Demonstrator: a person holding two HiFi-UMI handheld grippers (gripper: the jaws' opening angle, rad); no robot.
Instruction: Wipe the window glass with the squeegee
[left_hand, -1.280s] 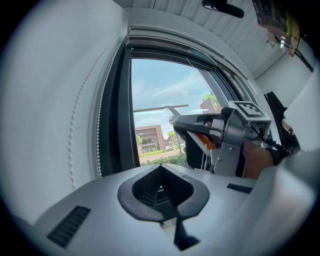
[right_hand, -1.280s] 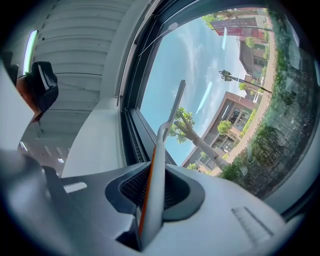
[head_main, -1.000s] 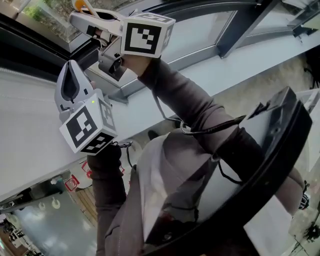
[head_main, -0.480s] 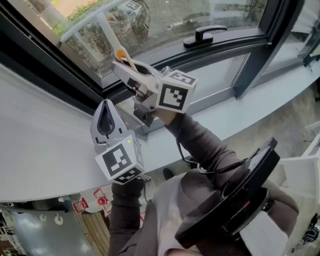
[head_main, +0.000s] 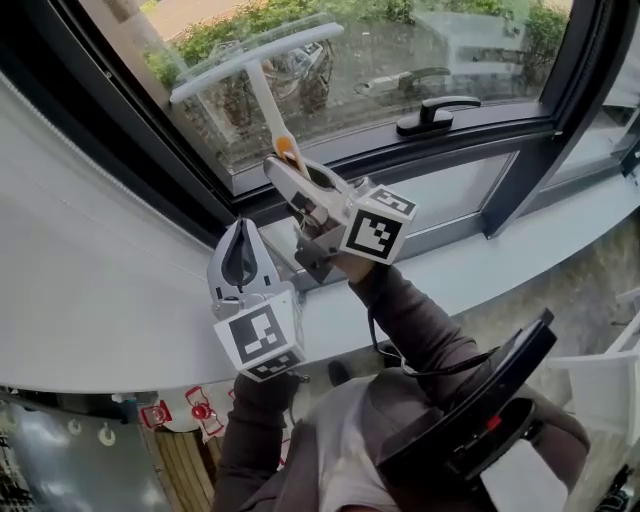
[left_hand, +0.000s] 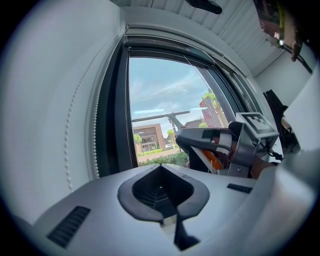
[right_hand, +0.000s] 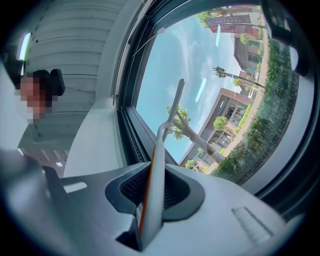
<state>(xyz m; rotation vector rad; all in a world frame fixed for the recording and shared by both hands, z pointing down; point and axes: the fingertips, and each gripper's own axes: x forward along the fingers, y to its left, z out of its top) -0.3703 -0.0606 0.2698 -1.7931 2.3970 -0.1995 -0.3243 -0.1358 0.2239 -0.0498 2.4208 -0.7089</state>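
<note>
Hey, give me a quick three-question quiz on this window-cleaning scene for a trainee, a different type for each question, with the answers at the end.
1. True or false: the left gripper holds nothing.
2. Pick one. The right gripper is: A) open; B) shut on the squeegee by its handle; C) shut on a cloth.
3. Fill in: in the head view, the black window handle lies to the ____ of the squeegee.
Key: 1 true; 2 B; 3 right.
</note>
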